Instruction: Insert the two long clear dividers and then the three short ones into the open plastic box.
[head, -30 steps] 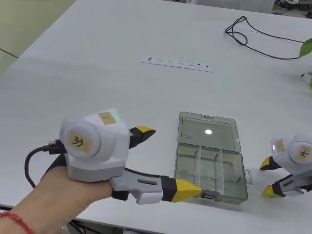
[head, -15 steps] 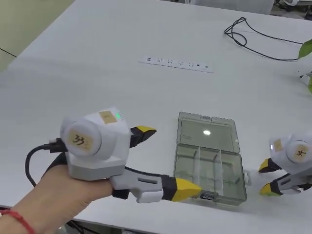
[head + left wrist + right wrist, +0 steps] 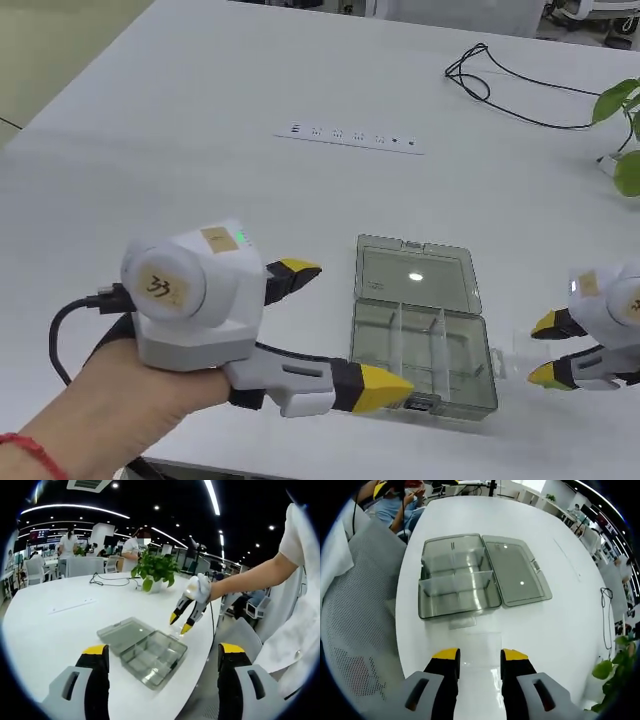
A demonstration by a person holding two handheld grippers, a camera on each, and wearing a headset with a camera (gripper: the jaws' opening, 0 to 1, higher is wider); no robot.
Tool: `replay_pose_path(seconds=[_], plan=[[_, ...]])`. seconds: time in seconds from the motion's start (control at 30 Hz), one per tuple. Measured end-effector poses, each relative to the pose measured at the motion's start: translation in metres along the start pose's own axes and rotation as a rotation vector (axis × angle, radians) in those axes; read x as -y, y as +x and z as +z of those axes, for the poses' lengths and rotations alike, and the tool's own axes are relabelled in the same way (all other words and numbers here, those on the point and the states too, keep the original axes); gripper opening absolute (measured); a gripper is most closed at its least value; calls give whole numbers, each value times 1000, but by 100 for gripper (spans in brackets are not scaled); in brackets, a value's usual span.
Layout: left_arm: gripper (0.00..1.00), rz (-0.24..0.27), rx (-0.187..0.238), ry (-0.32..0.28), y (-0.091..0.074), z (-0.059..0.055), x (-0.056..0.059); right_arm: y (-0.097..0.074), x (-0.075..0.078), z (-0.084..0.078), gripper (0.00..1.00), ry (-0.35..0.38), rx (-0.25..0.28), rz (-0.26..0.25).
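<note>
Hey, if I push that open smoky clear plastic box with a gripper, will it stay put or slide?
Probably slides: the thin-walled smoky clear plastic box looks light, and the white table is smooth and glossy. The open lid lies flat beside it, joined along one edge, so lifting the base would likely leave it flopping.

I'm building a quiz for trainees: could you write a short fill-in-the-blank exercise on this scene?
The plastic box has its lid ____.
The left claw, with its jaws spread wide, holds ____.
The right claw has jaw tips coloured ____.
Missing words: open; nothing; yellow.
</note>
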State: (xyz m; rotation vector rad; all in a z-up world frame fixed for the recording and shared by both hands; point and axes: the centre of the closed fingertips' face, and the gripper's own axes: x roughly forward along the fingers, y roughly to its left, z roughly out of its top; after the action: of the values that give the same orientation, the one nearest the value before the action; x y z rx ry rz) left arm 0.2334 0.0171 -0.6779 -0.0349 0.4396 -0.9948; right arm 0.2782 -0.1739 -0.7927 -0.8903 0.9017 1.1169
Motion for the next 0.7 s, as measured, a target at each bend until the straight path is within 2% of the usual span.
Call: replay_pose_path(seconds=[0.07, 0.1, 0.27, 0.37, 0.53, 0.7], plan=[[91, -8, 14, -9, 0, 4, 2, -13, 1, 9, 32, 12, 28, -37], [91, -12, 16, -11, 1, 7, 4, -10, 4, 4, 32, 17, 39, -50], [89, -42, 26, 3, 3, 19, 12, -48, -3, 33, 32, 23, 116, -123], [88, -63, 36, -10, 5, 27, 17, -59, 0, 42, 32, 31, 161, -150], [83, -97, 45, -27, 9, 39, 26, -83, -12, 67, 32, 33, 234, -192], [79, -147, 59, -84, 13, 49, 38, -107, -40, 99, 32, 18, 301, -201]])
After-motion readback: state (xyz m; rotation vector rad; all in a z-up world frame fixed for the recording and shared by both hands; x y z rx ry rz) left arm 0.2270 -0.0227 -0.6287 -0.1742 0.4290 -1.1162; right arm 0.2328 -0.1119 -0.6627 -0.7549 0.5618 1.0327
